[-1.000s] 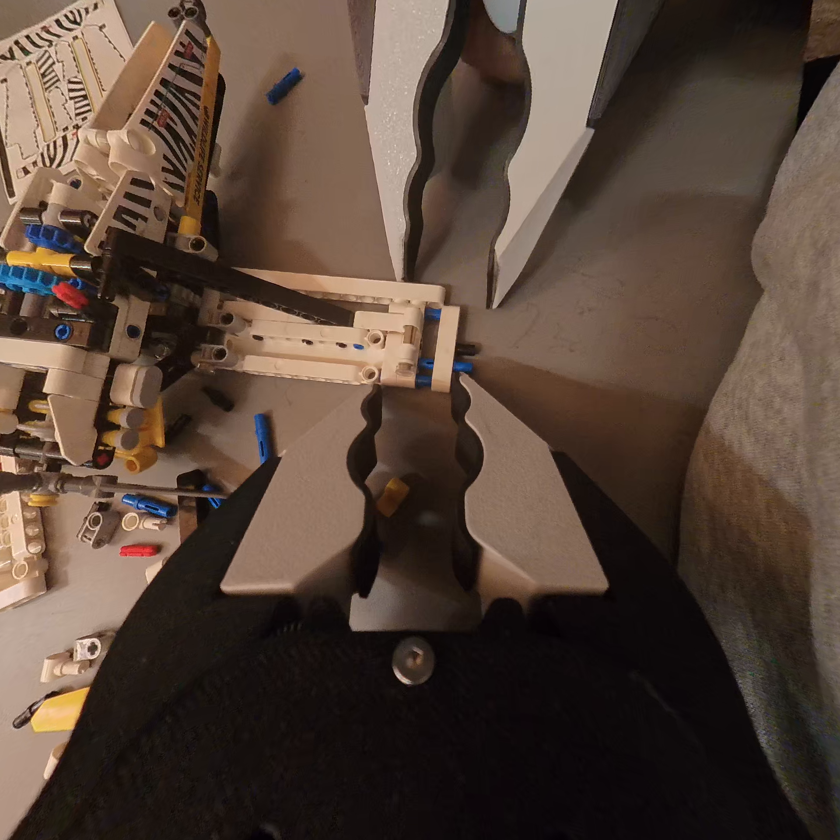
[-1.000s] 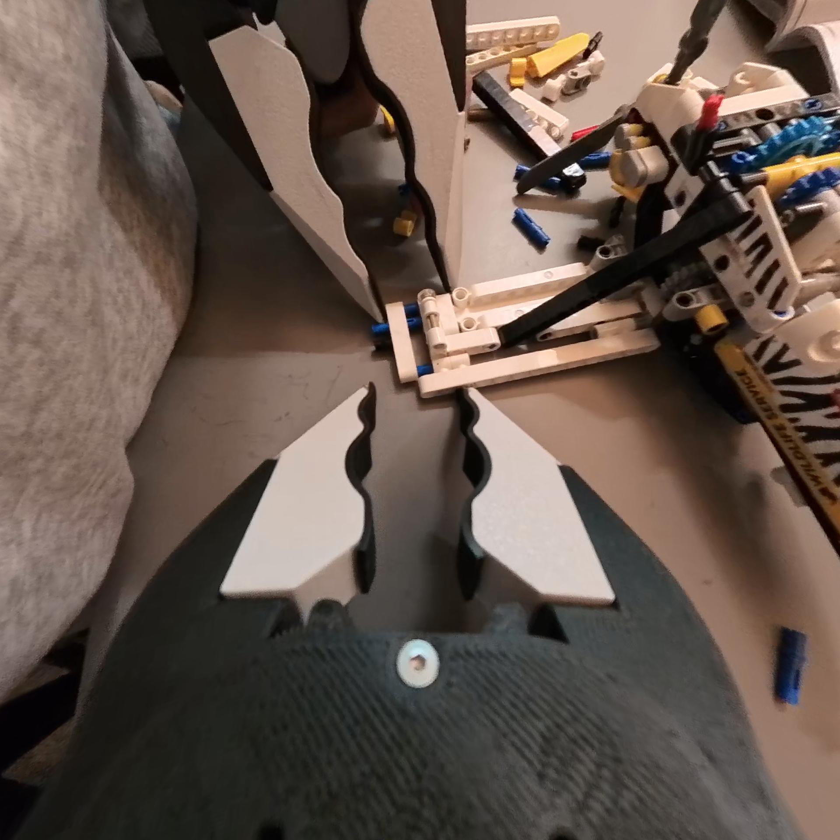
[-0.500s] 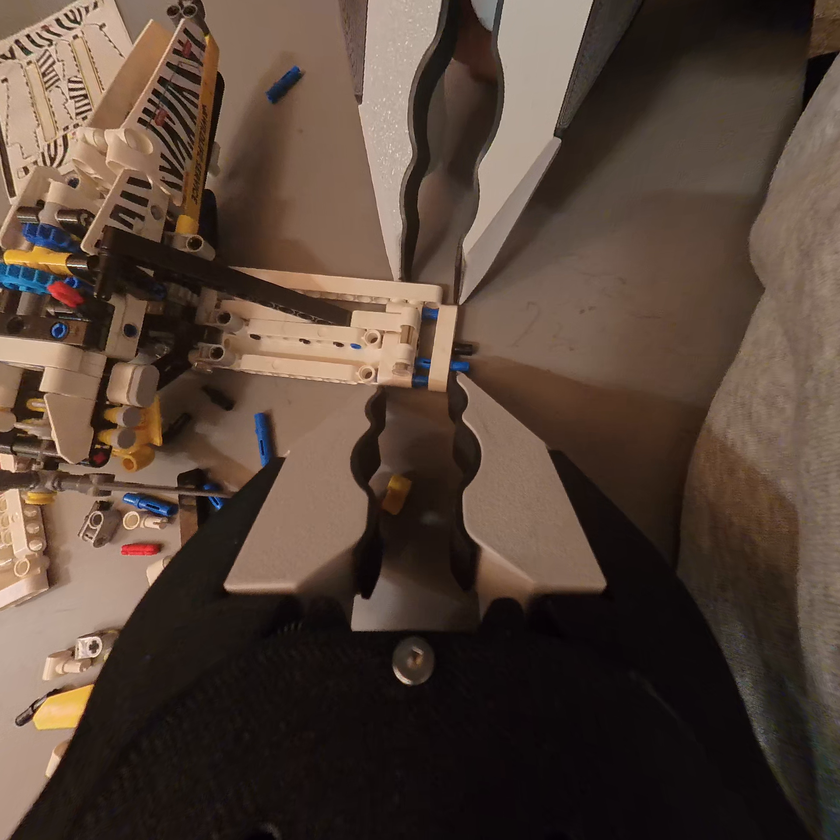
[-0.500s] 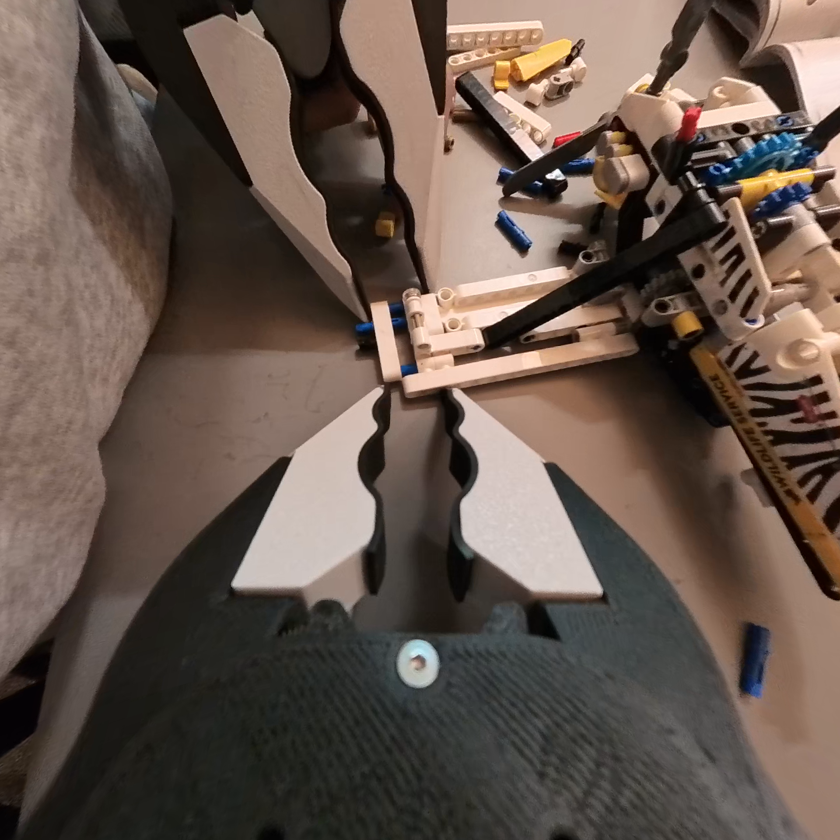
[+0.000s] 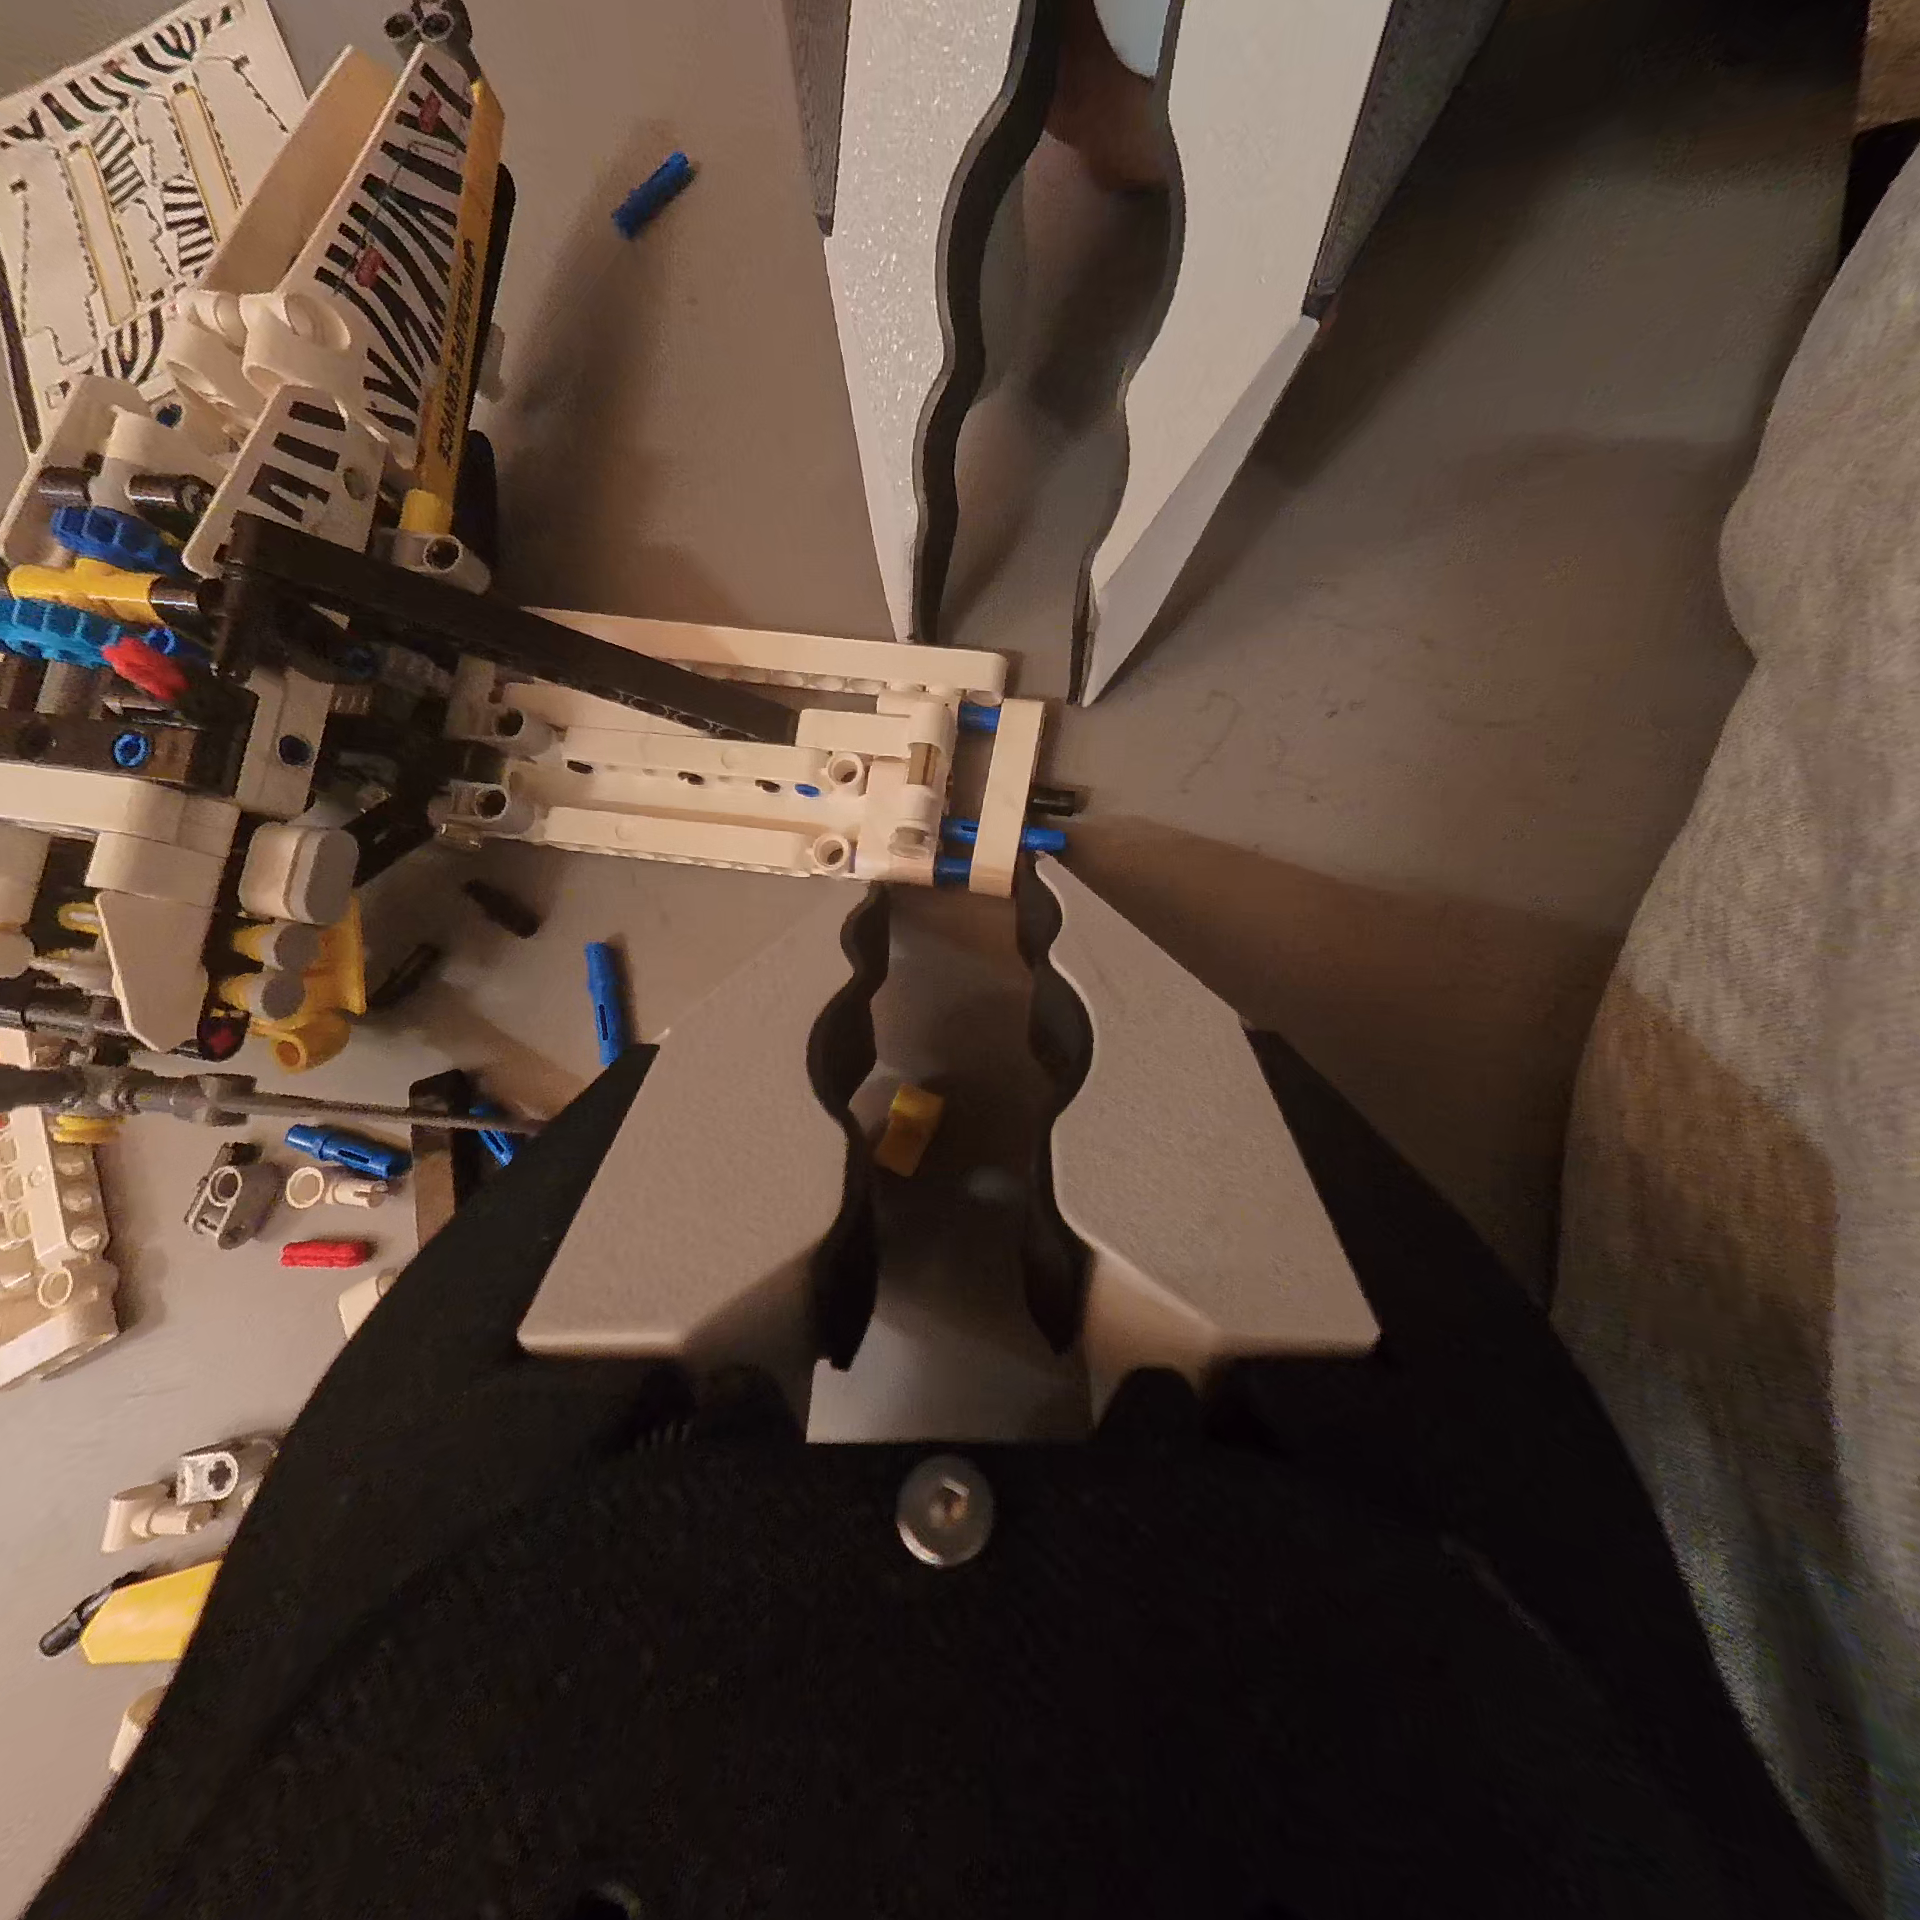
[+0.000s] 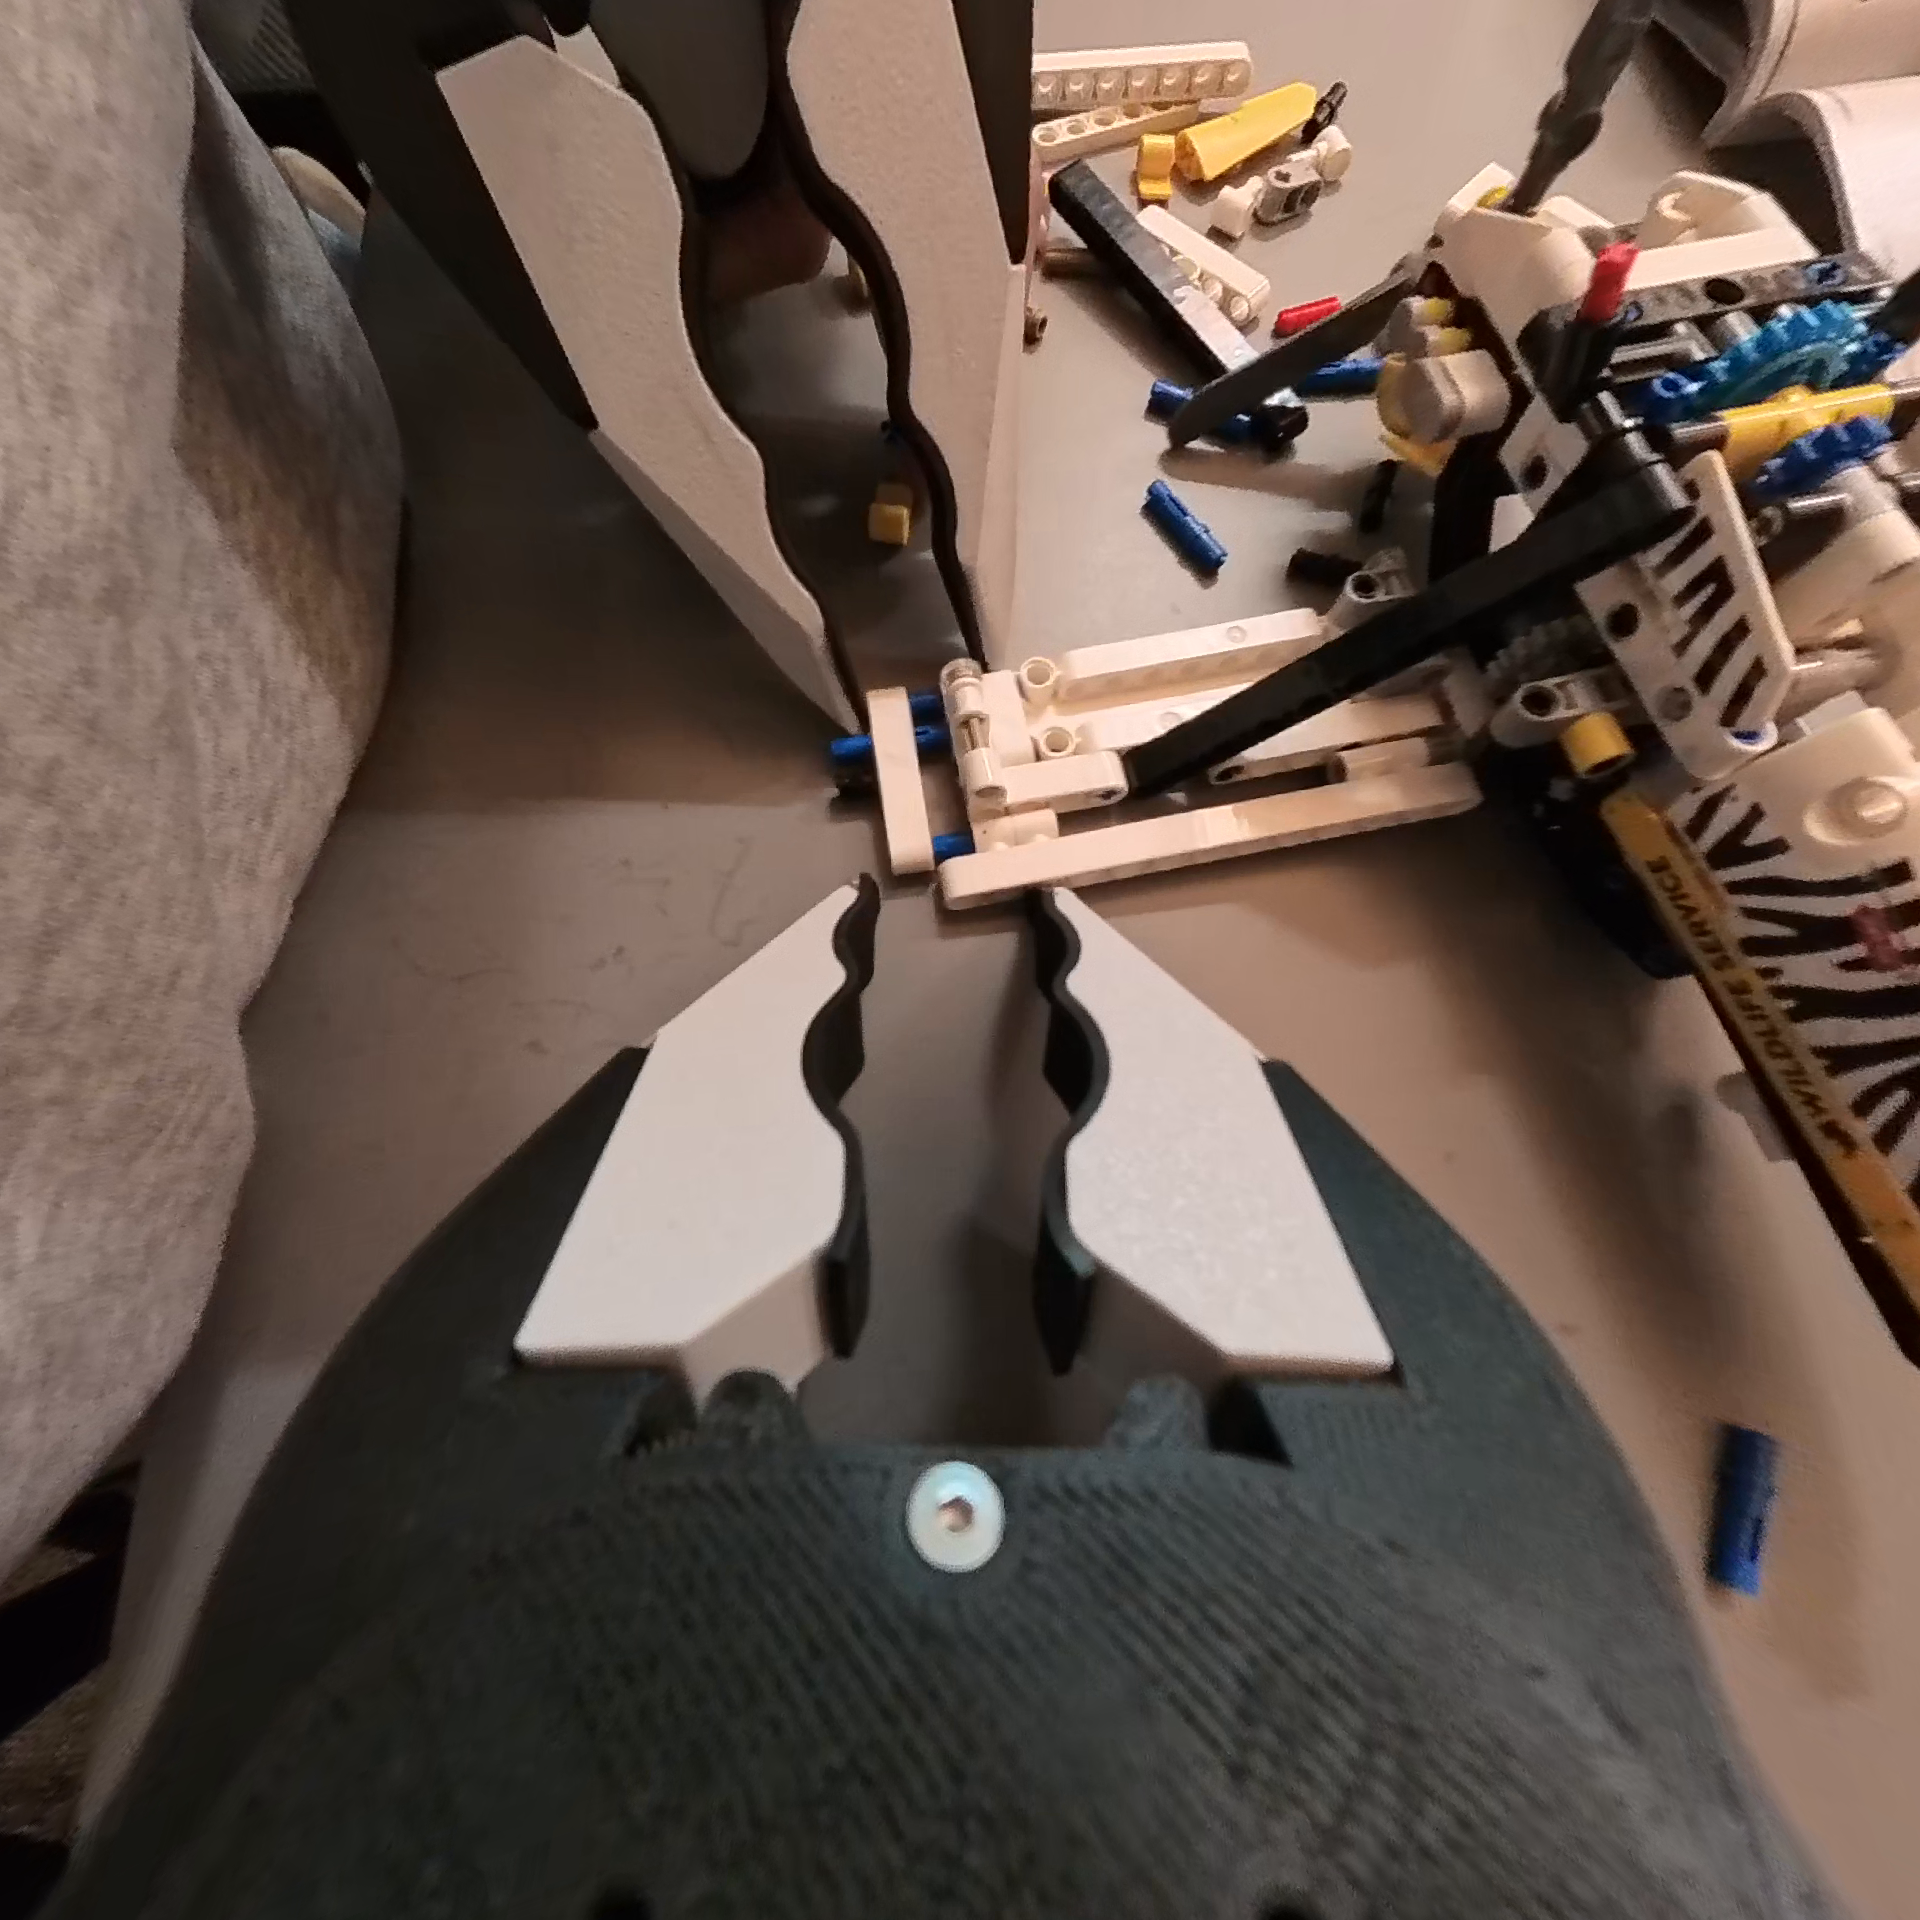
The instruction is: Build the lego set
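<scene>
On grey table (image 5: 1299, 790), loose lego pieces (image 5: 343, 1143), grey fabric (image 5: 1787, 935) alongside

Two tools show, the left tool (image 5: 951, 904) and the right tool (image 6: 951, 899), each with two fingers. One partly built lego model (image 5: 312, 665) stands on the worktop (image 5: 1351, 831). One sticker sheet (image 5: 94, 208) lies beside it. Loose on the worktop: one small yellow piece (image 5: 906, 1127), one red pin (image 5: 324, 1254), one yellow wedge piece (image 5: 140, 1626), and at least four blue pins, among them one far off (image 5: 651, 194) and one near the left tool (image 5: 603, 1003).
</scene>
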### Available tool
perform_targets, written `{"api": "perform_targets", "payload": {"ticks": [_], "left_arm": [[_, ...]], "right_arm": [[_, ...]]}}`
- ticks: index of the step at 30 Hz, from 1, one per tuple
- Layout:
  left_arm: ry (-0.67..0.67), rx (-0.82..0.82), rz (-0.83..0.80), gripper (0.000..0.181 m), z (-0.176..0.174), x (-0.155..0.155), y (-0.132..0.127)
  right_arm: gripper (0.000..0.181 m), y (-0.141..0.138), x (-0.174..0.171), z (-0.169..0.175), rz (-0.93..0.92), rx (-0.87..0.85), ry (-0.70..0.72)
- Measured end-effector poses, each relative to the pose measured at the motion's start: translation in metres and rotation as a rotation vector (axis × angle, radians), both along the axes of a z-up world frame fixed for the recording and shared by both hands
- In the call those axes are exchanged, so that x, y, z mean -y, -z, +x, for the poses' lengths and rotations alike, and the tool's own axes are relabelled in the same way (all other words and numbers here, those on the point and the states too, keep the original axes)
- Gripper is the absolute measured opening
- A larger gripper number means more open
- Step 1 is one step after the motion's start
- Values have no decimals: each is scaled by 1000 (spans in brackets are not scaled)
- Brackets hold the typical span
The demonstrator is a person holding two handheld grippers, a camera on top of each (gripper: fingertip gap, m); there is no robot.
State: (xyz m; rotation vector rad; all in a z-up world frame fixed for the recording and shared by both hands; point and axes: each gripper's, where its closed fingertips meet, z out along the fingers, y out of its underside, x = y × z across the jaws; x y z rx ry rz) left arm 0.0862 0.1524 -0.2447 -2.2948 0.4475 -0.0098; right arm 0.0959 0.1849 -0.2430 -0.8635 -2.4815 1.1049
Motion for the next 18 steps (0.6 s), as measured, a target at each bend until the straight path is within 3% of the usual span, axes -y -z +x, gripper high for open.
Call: {"api": "perform_targets", "payload": {"ticks": [18], "left_arm": [[-10, -7, 2, 24, -2, -1, 1]], "right_arm": [[23, 0, -1, -5, 7, -14, 72]]}}
